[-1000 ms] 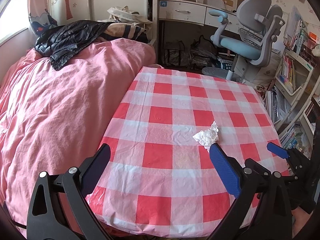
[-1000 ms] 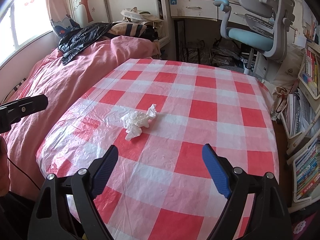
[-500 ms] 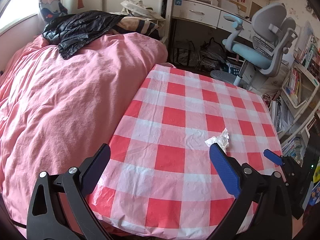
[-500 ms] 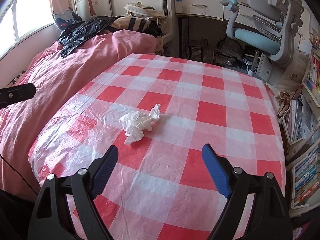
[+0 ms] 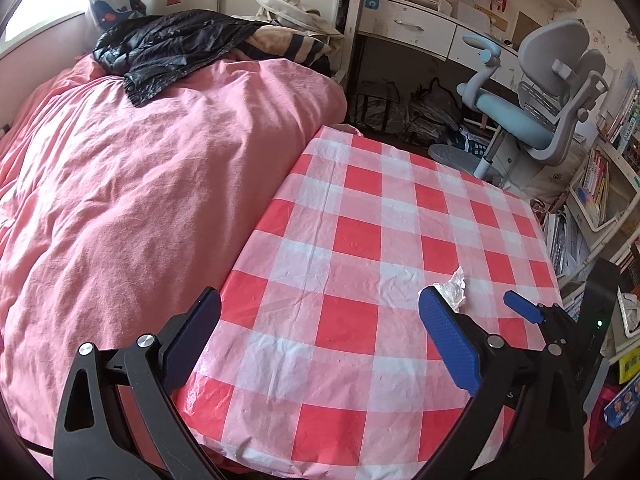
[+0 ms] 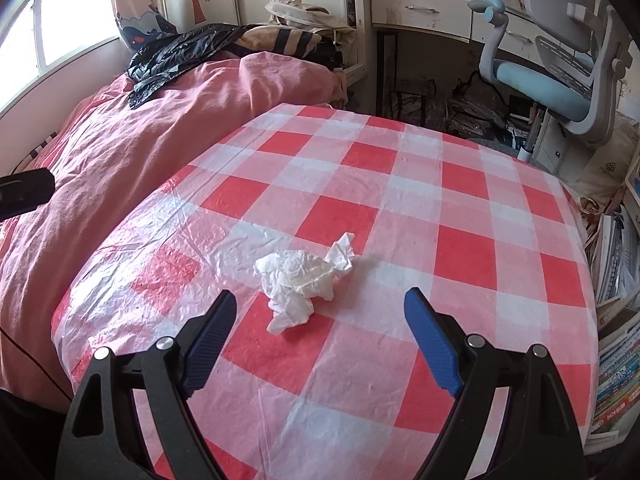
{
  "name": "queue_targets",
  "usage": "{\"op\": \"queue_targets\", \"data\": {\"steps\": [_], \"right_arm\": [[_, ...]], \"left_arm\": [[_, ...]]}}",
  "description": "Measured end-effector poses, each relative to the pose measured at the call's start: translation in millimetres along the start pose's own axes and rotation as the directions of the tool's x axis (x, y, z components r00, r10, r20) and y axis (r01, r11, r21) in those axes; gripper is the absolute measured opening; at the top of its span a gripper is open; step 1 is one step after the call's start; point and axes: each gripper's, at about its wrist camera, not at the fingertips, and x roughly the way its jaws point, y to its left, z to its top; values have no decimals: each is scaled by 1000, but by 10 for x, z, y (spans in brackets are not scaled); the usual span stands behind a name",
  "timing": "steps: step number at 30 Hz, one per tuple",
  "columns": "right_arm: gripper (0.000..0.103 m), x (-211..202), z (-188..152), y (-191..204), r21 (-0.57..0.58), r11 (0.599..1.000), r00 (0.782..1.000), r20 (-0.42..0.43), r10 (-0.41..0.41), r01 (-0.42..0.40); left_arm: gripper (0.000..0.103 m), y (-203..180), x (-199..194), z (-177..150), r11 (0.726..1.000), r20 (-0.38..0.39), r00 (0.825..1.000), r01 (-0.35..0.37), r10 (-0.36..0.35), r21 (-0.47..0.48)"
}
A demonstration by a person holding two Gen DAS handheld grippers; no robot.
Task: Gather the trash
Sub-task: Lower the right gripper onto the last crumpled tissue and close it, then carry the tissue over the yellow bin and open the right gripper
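The right gripper [image 6: 320,324] was spread wide with nothing in it, hanging above the checkered tablecloth [image 6: 460,216] and tilted down at it. The crumpled white tissue [image 6: 302,280] sat on the cloth just ahead of the blue fingertips [image 6: 420,312], roughly centred in the gap but a bit closer to the left finger. Neither pad was touching it. One twisted corner of the tissue stuck up on the side away from the claw.

The left gripper [image 5: 320,312] was also wide open and empty, sitting over the near-left part of the table where the cloth edge meets the pink duvet [image 5: 140,200]. From that camera the tissue [image 5: 454,290] was peeking out just past the tip of its right finger [image 5: 440,320], so outside the jaws, not between them. The right gripper's blue tip [image 5: 522,308] showed up further right of that finger, on the other side of the tissue.

Beyond both claws: a black jacket [image 6: 184,56] dumped on the far end of the bed, and off to the far right a grey and blue desk chair [image 6: 560,64] in front of a white desk [image 6: 420,4]. Bookshelves [image 5: 600,188] were crammed along the right edge.
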Motion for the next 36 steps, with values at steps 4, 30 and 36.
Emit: {"op": "queue_targets", "data": {"steps": [4, 30, 36], "right_arm": [[82, 189, 91, -76, 36, 999, 1000, -21, 20, -19], [23, -518, -912, 781, -114, 954, 940, -237, 244, -276], [23, -730, -1663, 1154, -158, 927, 893, -361, 267, -341]], "left_arm": [[96, -62, 4, 3, 1000, -5, 1000, 7, -7, 18], [96, 89, -163, 0, 1000, 38, 999, 4, -3, -18], [96, 40, -201, -91, 1000, 45, 999, -11, 9, 23]]}}
